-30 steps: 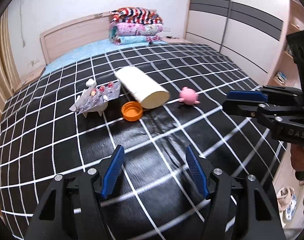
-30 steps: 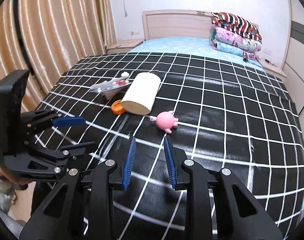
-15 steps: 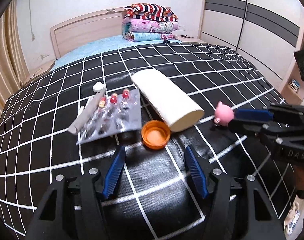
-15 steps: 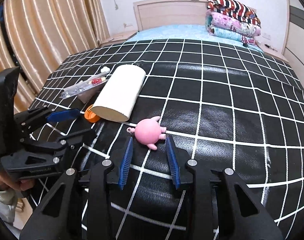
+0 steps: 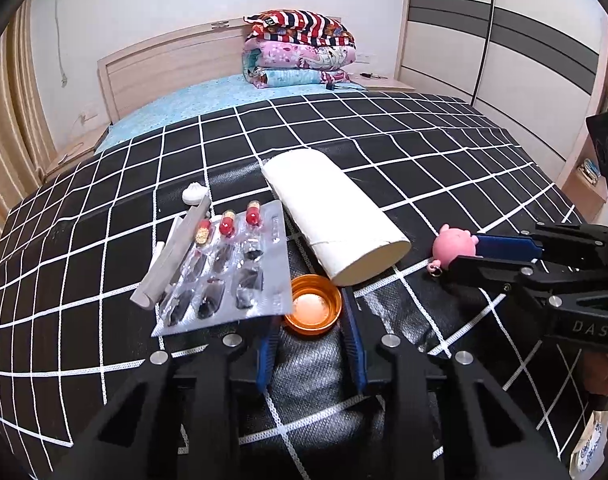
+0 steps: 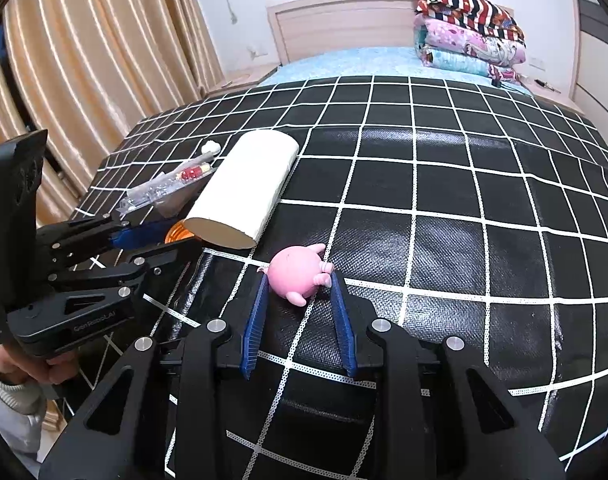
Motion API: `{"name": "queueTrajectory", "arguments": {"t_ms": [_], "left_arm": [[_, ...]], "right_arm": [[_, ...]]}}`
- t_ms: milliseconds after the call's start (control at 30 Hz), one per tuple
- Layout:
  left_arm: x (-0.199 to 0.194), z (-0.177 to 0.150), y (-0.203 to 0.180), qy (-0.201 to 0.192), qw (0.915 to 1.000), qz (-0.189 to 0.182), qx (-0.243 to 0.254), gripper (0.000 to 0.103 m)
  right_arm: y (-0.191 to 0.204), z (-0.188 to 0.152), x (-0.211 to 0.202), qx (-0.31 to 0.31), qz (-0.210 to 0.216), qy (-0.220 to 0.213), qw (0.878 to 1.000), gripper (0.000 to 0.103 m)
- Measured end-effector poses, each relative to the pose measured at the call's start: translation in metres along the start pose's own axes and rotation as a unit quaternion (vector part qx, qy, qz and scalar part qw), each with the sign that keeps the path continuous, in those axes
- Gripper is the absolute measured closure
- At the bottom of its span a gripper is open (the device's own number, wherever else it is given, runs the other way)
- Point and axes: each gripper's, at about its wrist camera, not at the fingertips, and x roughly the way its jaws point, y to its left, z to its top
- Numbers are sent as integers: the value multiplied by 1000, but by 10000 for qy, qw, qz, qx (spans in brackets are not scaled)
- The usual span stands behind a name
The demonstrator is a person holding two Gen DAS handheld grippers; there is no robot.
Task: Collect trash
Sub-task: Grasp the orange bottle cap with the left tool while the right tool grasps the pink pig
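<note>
- On the bed's black checked cover we see wide bare room to the right of the clutter.
- Our left hand-held gripper stands released around the orange cap (shallow, open side up), beside the blister pack and paper roll.
- Our right hand-held gripper is released, flanking the pink pig toy.

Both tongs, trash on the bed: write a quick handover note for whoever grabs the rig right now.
Left tongs: open, tips either side of the orange cap, not closed on it.
Right tongs: open, straddling the pink pig, not gripping.
The blister pack, paper roll and small white piece lie on the bed.
Done: nothing collected.
Left: grip and collect everything; no bin in view.
</note>
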Motion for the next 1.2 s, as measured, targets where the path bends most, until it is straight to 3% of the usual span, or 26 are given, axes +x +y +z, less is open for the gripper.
{"name": "queueTrajectory", "arguments": {"t_ms": [567, 1200], "left_arm": [[-67, -26, -32, -386, 9985, -270, 278, 74], [-164, -99, -56, -828, 9951, -451, 281, 74]], "right_arm": [[25, -24, -49, -156, -96, -272, 9995, 72], [82, -93, -118, -640, 109, -390, 9971, 72]]}}
